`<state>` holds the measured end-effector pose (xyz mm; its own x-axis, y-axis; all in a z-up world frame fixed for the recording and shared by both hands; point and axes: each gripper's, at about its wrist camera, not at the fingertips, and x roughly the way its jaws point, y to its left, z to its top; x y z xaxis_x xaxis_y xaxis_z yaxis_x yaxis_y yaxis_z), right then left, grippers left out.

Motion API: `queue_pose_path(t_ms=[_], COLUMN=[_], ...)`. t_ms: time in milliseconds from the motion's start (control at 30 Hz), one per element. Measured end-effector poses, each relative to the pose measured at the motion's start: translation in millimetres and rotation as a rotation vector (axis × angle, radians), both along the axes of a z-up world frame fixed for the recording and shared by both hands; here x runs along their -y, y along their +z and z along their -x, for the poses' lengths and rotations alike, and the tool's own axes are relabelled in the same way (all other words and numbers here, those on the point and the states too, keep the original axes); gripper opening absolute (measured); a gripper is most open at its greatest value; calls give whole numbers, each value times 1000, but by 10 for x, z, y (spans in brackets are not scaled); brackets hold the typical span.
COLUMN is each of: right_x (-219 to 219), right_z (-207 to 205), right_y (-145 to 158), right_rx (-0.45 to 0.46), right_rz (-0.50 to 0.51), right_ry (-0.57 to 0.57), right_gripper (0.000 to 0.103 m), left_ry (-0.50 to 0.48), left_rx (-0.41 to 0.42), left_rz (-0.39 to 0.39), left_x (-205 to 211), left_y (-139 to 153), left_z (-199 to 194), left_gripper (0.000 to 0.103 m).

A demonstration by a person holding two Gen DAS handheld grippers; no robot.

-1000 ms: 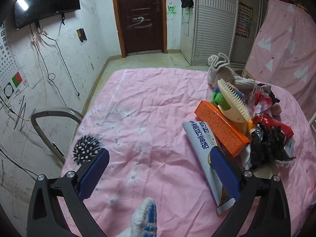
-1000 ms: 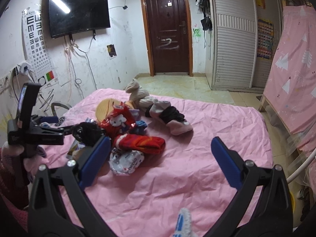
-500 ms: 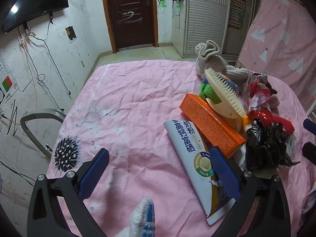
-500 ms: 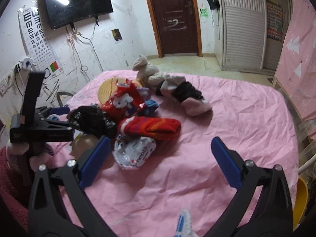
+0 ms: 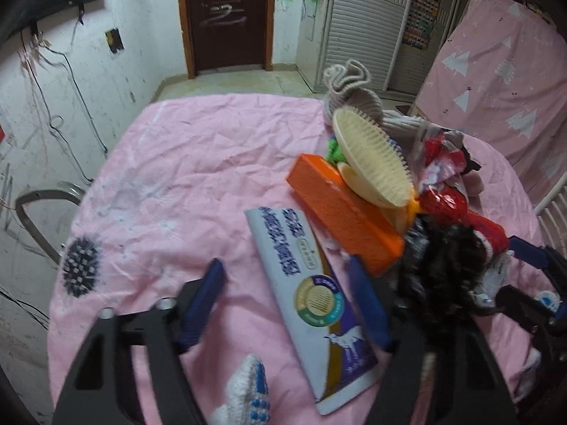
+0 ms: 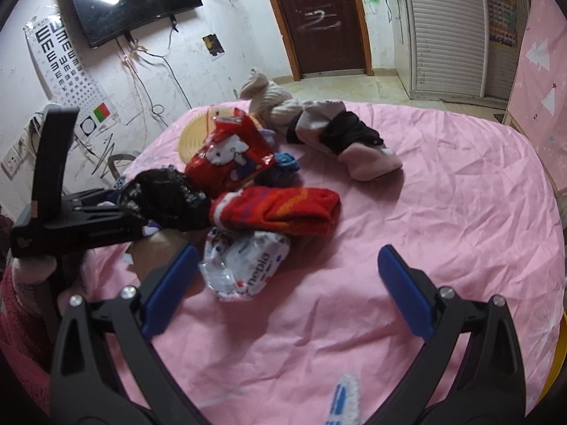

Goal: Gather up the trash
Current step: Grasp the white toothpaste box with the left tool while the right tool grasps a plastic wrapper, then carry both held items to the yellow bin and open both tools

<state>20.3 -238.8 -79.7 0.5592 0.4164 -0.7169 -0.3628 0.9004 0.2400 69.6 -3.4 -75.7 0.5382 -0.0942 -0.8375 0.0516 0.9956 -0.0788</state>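
On the pink bed, my left gripper (image 5: pixel 285 283) is open with its jaws on either side of a white-and-purple milk powder packet (image 5: pixel 308 283). An orange box (image 5: pixel 340 209), a black crumpled plastic bag (image 5: pixel 439 269) and a red snack wrapper (image 5: pixel 443 152) lie to its right. My right gripper (image 6: pixel 288 279) is open over a crumpled white nepia wrapper (image 6: pixel 244 262). The red Hello Kitty snack bag (image 6: pixel 230 156) and the black bag (image 6: pixel 163 198) lie beyond it. The left gripper's body (image 6: pixel 67 219) shows at the left of the right wrist view.
A cream brush (image 5: pixel 372 156), a red sock (image 6: pixel 280 209), a pink sock (image 6: pixel 368 163) and a beige knit piece (image 6: pixel 265 99) are mixed into the pile. A spiky black ball print (image 5: pixel 79 265) marks the sheet. A metal chair frame (image 5: pixel 39 209) stands left of the bed.
My left gripper has moved forward and right over the milk powder packet, and its jaws have narrowed. My right gripper has moved closer to the nepia wrapper.
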Motion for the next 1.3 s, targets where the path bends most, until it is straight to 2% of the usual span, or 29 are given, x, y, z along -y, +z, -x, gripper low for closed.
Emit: queue_pose_path(t_ms=[33,133,167,233,267,300,333,433,700,967,1100,1300], right_x=[-7,-50,-59,-92,-99,-111,-145,-176,-84,170,422,998], right_z=[-8,-41,-40,-28,-17,-4,15,66,239,381,437,567], right_y=[-4,-36,-39,-58,-71,-84,-92,-60,119,342,388,449], right_rx=[-4,-23,-26,-44,-50,-55,-63,-35,17,85,112,158], right_rz=[3,8,8,-1,-3,-7,-19,-23,-114,-141,-148,-159], right_ry=[4,18,22,46,58,69,91,99,125,86,25,-100], right_gripper=[89,79,75,58,53,39,31,17,17,17,17,17], left_ry=[-5,-20,-20,-23,-24,-25,-25,-14,49,73,17,-156], left_rx=[-2,4,11,20,23,27,32,39,67,164,212,265], left_rz=[12,21,14,11,14,16,24,39,43,29,29,62], left_x=[34,105,124,143,155,159,154,105,-222,-344,-170,544], left_y=[-4,-4,-4,-18,-23,-22,-15,-2,109,511,720,976], left_z=[9,41,59,102,121,140,171,235,341,466,528,558], left_gripper=[41,23,21,17,17,15,13,11,11,11,11,11])
